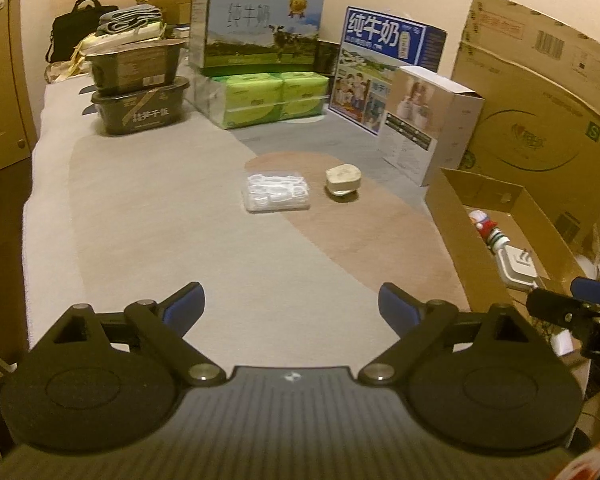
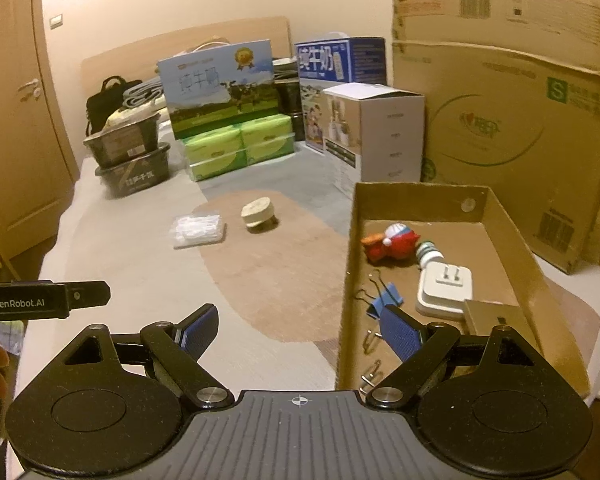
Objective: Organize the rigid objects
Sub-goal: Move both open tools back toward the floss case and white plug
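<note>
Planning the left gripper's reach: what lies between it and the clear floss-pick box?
Nothing: the left wrist view shows only bare bed cover between the open left gripper and the clear floss-pick box.

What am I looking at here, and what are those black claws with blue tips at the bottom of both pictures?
Those claws are two hand-held grippers; a person holds one in each hand, and each carries a camera looking forward along its fingers. One picture comes from the left gripper, the other from the right gripper. Both are open and hold nothing. On the blanket-covered surface lie a clear plastic case and a small cream plug-like thing, side by side but apart. To the right sits an open cardboard tray already holding a red toy figure, a white charger, a blue binder clip and some paper clips. Boxes stand behind.
</note>
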### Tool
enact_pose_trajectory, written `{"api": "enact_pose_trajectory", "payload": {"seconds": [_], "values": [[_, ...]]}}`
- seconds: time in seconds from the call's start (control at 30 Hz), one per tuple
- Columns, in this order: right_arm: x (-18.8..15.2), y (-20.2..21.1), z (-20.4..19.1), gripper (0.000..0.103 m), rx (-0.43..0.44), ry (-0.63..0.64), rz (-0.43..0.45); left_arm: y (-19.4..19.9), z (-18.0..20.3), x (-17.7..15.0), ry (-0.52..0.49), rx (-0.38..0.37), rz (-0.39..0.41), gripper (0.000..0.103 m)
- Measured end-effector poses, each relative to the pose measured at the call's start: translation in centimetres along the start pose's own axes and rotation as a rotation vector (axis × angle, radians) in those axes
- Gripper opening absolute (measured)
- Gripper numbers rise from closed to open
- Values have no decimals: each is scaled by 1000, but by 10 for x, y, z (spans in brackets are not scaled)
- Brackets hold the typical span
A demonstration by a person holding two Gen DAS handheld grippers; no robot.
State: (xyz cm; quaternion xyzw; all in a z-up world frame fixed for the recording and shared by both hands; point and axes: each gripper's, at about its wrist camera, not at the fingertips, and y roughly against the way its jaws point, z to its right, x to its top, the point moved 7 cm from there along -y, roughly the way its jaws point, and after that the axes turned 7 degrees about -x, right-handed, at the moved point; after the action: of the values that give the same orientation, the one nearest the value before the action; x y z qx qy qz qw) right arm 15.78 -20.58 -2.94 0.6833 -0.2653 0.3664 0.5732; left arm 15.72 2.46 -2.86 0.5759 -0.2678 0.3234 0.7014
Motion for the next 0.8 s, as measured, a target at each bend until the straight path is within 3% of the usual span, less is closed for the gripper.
{"api": "enact_pose_trajectory", "payload": {"seconds": [0.8], "values": [[46, -106, -31, 87, 30, 84, -30, -61, -33, 44, 37, 29, 12, 97]]}}
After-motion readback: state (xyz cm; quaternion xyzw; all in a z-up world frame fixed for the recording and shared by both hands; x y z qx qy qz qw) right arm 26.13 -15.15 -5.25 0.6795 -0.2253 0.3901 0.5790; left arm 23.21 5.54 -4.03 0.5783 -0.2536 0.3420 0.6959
